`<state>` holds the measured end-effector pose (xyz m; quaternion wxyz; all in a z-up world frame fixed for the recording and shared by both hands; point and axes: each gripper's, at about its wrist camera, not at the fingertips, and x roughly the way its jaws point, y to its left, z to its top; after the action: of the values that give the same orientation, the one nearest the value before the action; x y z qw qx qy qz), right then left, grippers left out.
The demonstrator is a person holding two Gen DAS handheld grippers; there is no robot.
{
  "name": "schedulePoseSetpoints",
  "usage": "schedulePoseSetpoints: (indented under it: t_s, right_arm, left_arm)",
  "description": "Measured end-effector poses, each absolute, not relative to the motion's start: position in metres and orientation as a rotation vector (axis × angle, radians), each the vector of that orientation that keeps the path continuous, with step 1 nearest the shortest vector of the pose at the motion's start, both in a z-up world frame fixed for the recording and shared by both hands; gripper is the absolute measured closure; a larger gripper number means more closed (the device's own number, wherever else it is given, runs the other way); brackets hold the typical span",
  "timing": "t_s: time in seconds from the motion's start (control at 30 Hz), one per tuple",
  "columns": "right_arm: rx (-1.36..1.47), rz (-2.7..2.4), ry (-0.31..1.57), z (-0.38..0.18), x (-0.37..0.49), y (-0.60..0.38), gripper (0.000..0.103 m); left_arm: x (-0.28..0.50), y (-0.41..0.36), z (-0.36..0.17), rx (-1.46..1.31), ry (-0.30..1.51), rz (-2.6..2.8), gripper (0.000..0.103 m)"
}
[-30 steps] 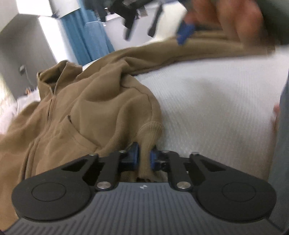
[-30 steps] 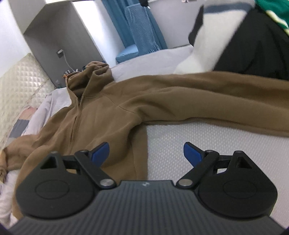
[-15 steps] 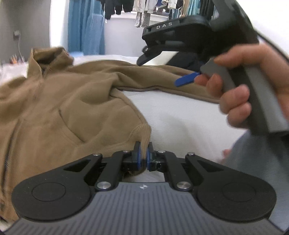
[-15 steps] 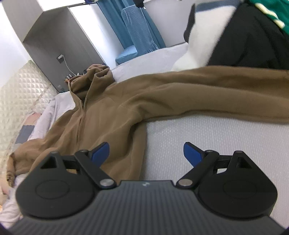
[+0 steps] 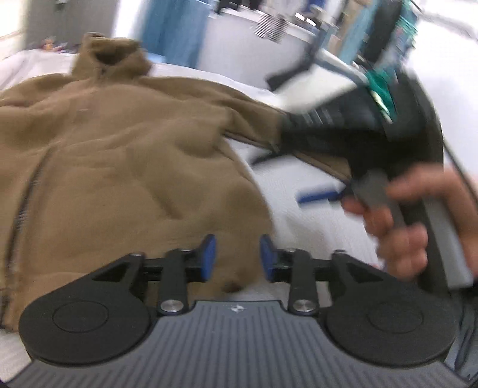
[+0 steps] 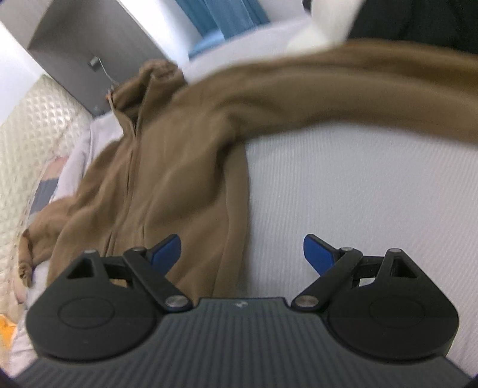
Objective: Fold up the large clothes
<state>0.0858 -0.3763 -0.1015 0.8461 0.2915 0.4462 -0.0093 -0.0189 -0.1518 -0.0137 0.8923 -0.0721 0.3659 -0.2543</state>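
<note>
1. We see a brown zip-up hoodie spread front-up on the white bedsheet, its hood toward the far end of the bed and one sleeve stretched out across the sheet to the right.
2. Our left gripper hovers over the hoodie's lower corner with its jaws opening; the blue pads stand apart, and the hem shows in the gap below them, pressed by neither pad.
3. Our right gripper is spread wide and holds nothing; its left pad sits over the hoodie's side edge, its right pad over bare sheet.
4. In the left wrist view, our right hand grips the handle of the right gripper, beside the hoodie's body and near the stretched sleeve.
5. A blue curtain hangs at the far side, and a grey cabinet stands beyond the hood.
6. Both views are motion-blurred.
</note>
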Motion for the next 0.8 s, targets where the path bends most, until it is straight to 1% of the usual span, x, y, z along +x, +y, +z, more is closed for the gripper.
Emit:
schedulePoseSetpoints:
  t_s: [0.13, 0.43, 0.6, 0.67, 0.73, 0.8]
  right_arm:
    - [0.651, -0.045, 1.037, -0.120, 0.081, -0.368, 0.013]
    - [0.709, -0.048, 1.130, -0.139, 0.082, -0.363, 0.012]
    - [0.813, 0.030, 1.189, -0.148, 0.084, -0.359, 0.010]
    - [0.872, 0.082, 1.191, -0.148, 0.081, -0.359, 0.011]
    - [0.949, 0.208, 1.148, -0.144, 0.079, -0.356, 0.010]
    - [0.947, 0.309, 1.098, -0.133, 0.077, -0.347, 0.010]
  left_arm:
    - [-0.015, -0.095, 0.001, -0.237, 0.746, -0.378, 0.047]
    - [0.026, 0.066, 0.033, -0.469, 0.774, 0.043, 0.037]
    - [0.042, 0.134, 0.026, -0.558, 0.783, 0.243, 0.035]
    - [0.043, 0.154, 0.014, -0.599, 0.774, 0.283, 0.031]
    - [0.043, 0.165, 0.002, -0.607, 0.773, 0.368, 0.030]
    - [0.043, 0.178, -0.009, -0.669, 0.795, 0.380, 0.030]
